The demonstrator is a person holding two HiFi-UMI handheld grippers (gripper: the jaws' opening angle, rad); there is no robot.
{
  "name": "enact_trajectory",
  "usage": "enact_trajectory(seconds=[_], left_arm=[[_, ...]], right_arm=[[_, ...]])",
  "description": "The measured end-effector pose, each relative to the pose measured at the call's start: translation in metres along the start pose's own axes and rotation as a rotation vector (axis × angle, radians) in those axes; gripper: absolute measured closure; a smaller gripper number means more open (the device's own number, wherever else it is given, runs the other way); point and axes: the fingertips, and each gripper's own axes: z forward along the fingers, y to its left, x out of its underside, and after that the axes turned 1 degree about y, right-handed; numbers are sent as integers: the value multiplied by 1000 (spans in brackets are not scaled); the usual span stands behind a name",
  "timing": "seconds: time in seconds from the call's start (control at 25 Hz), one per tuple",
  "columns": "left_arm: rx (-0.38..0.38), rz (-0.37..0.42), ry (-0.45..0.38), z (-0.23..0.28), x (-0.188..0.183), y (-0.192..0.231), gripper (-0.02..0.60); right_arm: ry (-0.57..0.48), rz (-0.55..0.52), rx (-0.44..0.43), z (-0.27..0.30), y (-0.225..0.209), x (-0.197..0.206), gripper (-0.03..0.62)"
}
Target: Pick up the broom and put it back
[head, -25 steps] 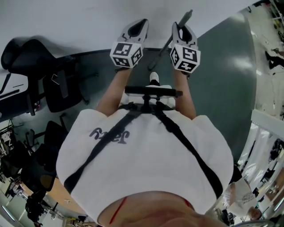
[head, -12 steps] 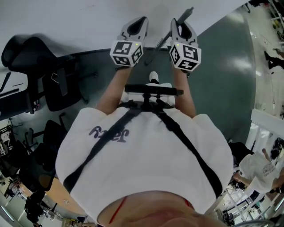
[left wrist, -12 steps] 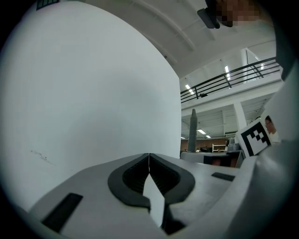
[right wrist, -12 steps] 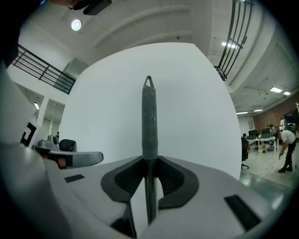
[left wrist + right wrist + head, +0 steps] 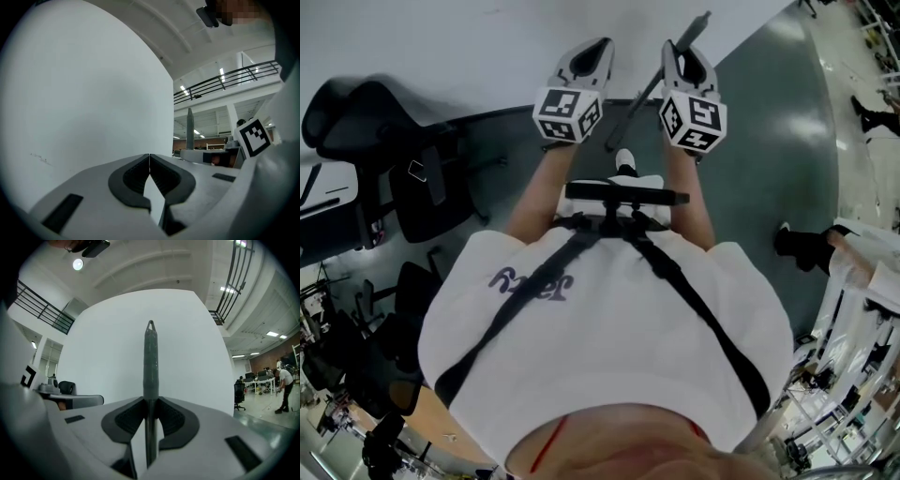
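The broom shows only as its dark grey handle (image 5: 642, 98), which slants from upper right to lower left in the head view. In the right gripper view the handle (image 5: 150, 357) stands upright between the pads, its pointed tip against the white wall. My right gripper (image 5: 677, 52) (image 5: 150, 404) is shut on it. Beside it my left gripper (image 5: 598, 47) (image 5: 149, 161) is shut with nothing between its pads. The handle's tip (image 5: 189, 129) and the right gripper's marker cube (image 5: 255, 136) appear in the left gripper view. The broom head is hidden.
A white wall (image 5: 441, 42) stands straight ahead of both grippers. Black office chairs (image 5: 370, 131) crowd the left. Dark green floor (image 5: 769, 141) stretches to the right, where a person's leg and shoe (image 5: 811, 246) stand. Another person (image 5: 284, 380) is far off.
Both grippers keep their grip and spacing, edging slightly forward with the broom handle. On the right a person's leg and shoe have come into the head view.
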Motion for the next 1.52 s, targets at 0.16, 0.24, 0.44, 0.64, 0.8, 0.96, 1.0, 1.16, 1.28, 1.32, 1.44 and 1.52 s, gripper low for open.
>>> enact_trajectory(seconds=[0.16,0.24,0.44,0.64,0.8,0.96,1.0,1.16,1.28,1.32,1.44,1.52], left_arm=[[72,12,-33,-17,-5,-25,569],[116,5,-32,-23,-4,-41,569],[230,-14,5,-21,10,-85,569],[377,-33,51,-13,28,-163,569],[478,-40,70,2,35,-224,569],[554,-54,67,18,37,-284,569],[572,-61,67,25,36,-304,569],[676,-68,69,50,29,-389,569],[777,-64,69,56,31,-460,569],[803,-66,76,57,35,-482,569],[886,-71,110,58,56,-542,569],[965,-66,144,57,71,-593,569]], right_arm=[[-8,0,43,-31,5,1,499],[-16,3,82,-53,6,1,499],[-28,22,174,-99,-8,5,499],[-36,43,305,-164,-52,3,499],[-50,36,409,-214,-95,-4,499],[-69,21,490,-263,-135,-10,499],[-75,20,510,-278,-148,-14,499],[-111,7,625,-338,-202,-36,499],[-135,9,740,-394,-235,-41,499],[-137,15,771,-412,-244,-39,499],[-133,41,861,-460,-272,-25,497],[-131,64,937,-500,-294,-18,497]])
